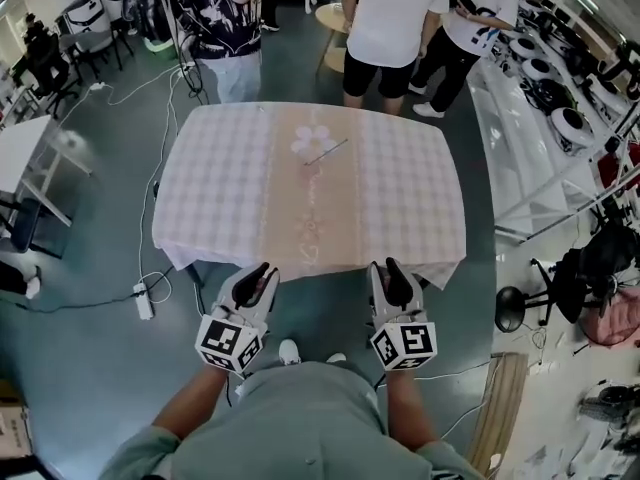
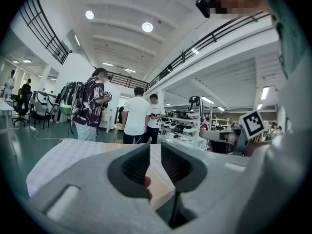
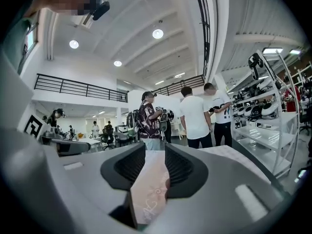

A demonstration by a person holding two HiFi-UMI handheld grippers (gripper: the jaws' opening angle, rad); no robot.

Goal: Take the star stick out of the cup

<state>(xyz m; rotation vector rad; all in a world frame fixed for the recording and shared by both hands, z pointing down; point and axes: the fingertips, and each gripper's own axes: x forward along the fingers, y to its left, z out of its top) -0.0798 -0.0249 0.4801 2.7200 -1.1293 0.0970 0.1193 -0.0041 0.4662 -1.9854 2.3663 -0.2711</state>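
Observation:
A pale pink star-shaped head (image 1: pixel 311 140) with a thin stick (image 1: pixel 330 150) lies far out on the table's middle strip. A small pinkish object (image 1: pixel 312 169) sits just in front of it; I cannot tell whether it is the cup. My left gripper (image 1: pixel 262 274) (image 2: pixel 155 152) and right gripper (image 1: pixel 392 271) (image 3: pixel 151 152) hover side by side at the table's near edge, close to the person's body. Both are far from the star stick. Each is open, with a narrow gap and nothing between the jaws.
The table (image 1: pixel 220 178) wears a checked cloth with a peach runner (image 1: pixel 310 218) down its middle. Three people (image 1: pixel 385 18) stand beyond its far edge. A white rack of helmets (image 1: pixel 545 78) runs along the right, and a power strip (image 1: pixel 143 299) with cables lies on the floor at left.

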